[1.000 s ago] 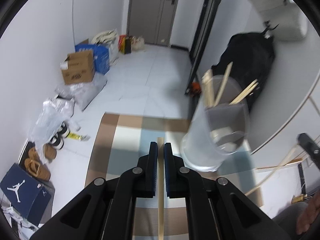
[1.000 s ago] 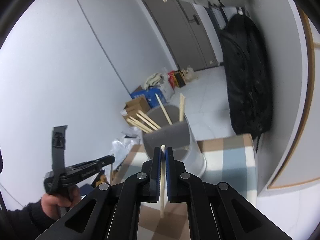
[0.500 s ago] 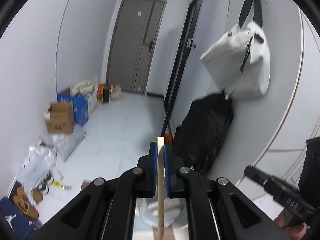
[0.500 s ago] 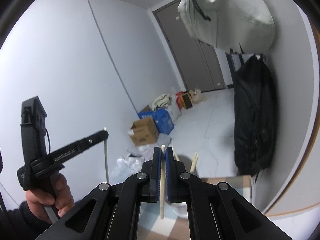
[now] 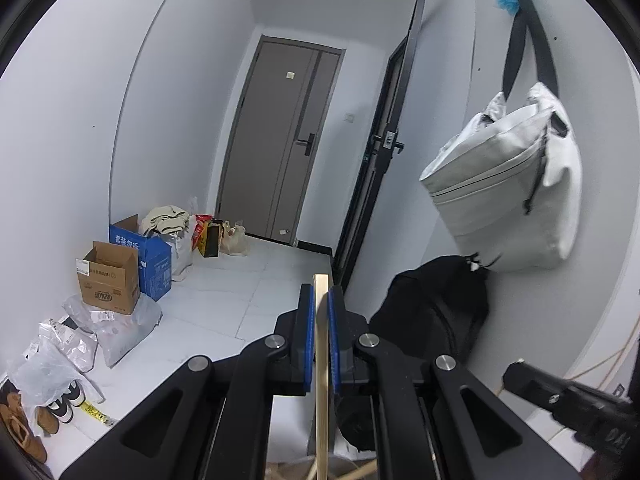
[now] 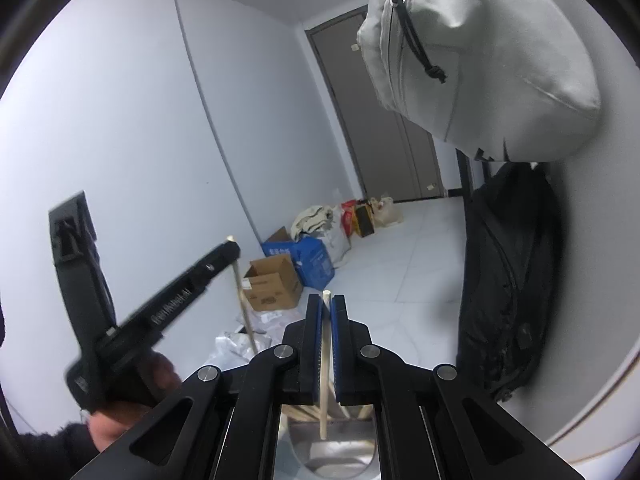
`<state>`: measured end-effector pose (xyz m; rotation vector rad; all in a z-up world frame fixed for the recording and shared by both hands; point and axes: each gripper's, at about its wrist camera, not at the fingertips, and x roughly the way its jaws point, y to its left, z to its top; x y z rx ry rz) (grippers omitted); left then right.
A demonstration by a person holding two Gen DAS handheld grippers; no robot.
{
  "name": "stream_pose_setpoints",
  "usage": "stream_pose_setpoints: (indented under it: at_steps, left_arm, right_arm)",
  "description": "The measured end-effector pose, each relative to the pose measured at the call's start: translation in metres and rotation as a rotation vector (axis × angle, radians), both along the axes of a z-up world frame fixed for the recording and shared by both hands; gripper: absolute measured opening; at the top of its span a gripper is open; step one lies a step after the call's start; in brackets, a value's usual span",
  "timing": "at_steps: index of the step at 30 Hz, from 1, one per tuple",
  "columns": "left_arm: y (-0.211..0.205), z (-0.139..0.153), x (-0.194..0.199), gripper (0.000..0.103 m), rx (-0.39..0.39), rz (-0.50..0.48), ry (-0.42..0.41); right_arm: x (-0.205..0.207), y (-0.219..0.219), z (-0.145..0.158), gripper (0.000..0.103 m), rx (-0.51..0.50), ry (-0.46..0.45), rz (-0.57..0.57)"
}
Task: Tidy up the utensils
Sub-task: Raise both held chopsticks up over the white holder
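The cup (image 6: 336,446) at 6 o'clock is mostly hidden behind the right gripper (image 6: 327,344), which is clamped on a pale chopstick (image 6: 325,376) hanging over it, while the left gripper (image 5: 321,340) pinches a flat wooden chopstick (image 5: 321,364) upright, its bottom cut off.

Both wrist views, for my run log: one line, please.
left tool: shut on flat wooden chopstick | right tool: shut on round wooden chopstick

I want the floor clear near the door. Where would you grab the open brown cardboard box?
Grip a raised top flap of the brown cardboard box from above. It stands upright with its flaps open, offering thin vertical edges, while its body looks too wide for the jaws.
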<state>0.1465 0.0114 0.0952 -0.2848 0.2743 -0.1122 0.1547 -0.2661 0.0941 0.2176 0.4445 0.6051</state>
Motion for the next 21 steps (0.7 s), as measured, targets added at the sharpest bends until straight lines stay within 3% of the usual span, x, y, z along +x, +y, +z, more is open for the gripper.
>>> stream_pose_setpoints:
  at_steps: [21]
  left_arm:
    - [-0.02, -0.037, 0.013, 0.002, 0.079, 0.008, -0.12]
  right_arm:
    - [0.042, 0.023, -0.03, 0.004, -0.065, 0.017, 0.001]
